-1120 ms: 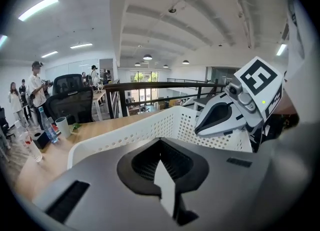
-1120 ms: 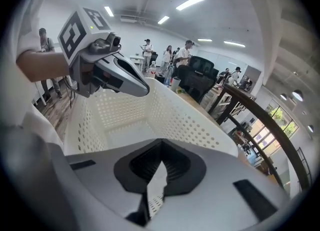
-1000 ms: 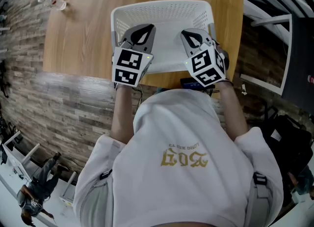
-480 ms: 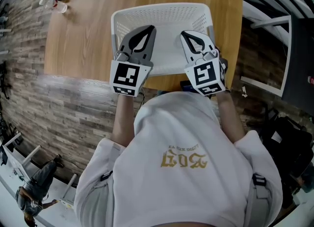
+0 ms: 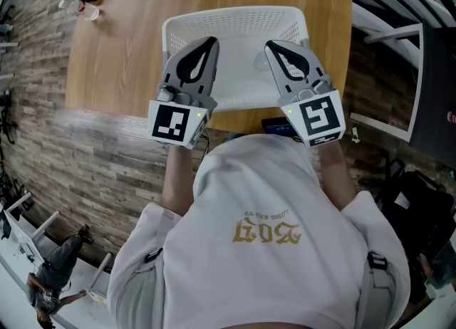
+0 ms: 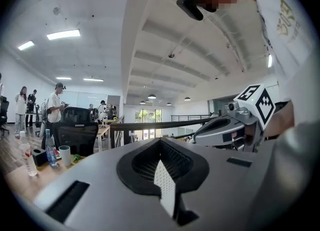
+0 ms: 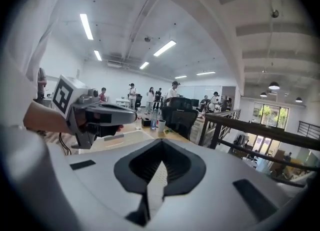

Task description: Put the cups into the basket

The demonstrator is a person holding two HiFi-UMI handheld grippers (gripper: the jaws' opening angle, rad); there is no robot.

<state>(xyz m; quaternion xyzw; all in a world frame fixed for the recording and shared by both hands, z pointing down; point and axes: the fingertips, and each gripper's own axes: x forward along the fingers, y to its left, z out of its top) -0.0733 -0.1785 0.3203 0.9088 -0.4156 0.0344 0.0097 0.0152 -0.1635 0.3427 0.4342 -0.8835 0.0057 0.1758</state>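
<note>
Basket (image 5: 235,13), white and perforated, sits on the wooden counter (image 5: 121,57) right in front of me. What I can see of its floor holds no cup; both tools hide the near part.

Left gripper (image 5: 208,43) hangs over the basket's near-left part and right gripper (image 5: 274,45) over its near-right part, both pointing away from me. Each gripper view shows its jaws together with nothing between them. Both cameras look out level across the room, not down.

The only cup (image 5: 86,11) I can pick out stands well apart from the basket, out towards the counter's far-left corner. The left gripper view shows it as pale and upright. A bottle (image 6: 48,147) and a small dark thing (image 6: 38,157) stand just beside it.

Risks, as I judge them:
- Jaws that are together cannot take the cup. Opened late, they would shove it over or off the counter edge.
- The cup looks light and thin-walled, so a hard squeeze could buckle it and a loose one could drop it on the way to the basket.
- The bottle beside the cup is easily clipped on the way in.
- The basket looks light too, and a knock on its near rim could slide it.
- It is a long reach from the basket to that corner, so my aim will be poorer out there.
</note>
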